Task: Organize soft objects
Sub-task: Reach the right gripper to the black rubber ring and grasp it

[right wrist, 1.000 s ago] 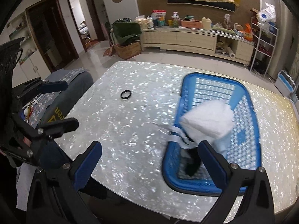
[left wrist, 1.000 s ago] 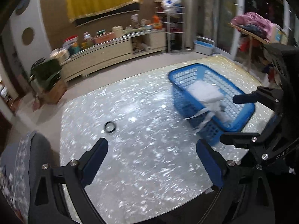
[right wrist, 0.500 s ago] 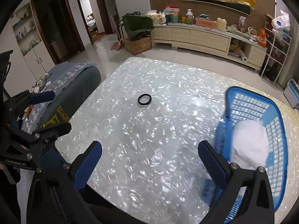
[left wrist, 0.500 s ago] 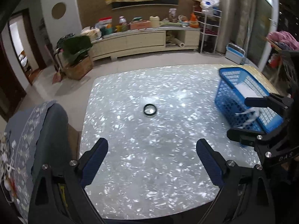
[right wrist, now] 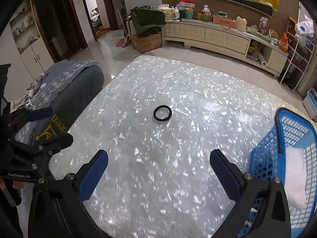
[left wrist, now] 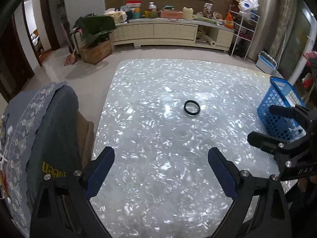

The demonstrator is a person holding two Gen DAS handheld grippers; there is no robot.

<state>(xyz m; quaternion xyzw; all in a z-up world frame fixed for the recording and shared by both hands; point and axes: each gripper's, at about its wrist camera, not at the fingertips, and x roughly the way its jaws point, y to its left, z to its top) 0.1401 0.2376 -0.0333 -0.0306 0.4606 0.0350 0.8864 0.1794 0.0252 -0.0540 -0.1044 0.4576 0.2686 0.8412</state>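
Table point(left wrist: 158, 178) with a glossy, mottled white top; a black ring point(left wrist: 192, 108) lies flat near its middle. Left of the table, a chair draped in grey-blue patterned cloth point(left wrist: 39, 130); beyond it, a long cream sideboard point(left wrist: 170, 31) crowded with containers, a cardboard box point(left wrist: 97, 50) under green fabric, and a white wire rack point(left wrist: 244, 37)

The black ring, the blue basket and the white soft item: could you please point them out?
black ring point(right wrist: 162, 113), right wrist view, on its band.
blue basket point(right wrist: 263, 158), right wrist view, near wall.
white soft item point(right wrist: 295, 176), right wrist view, its middle.
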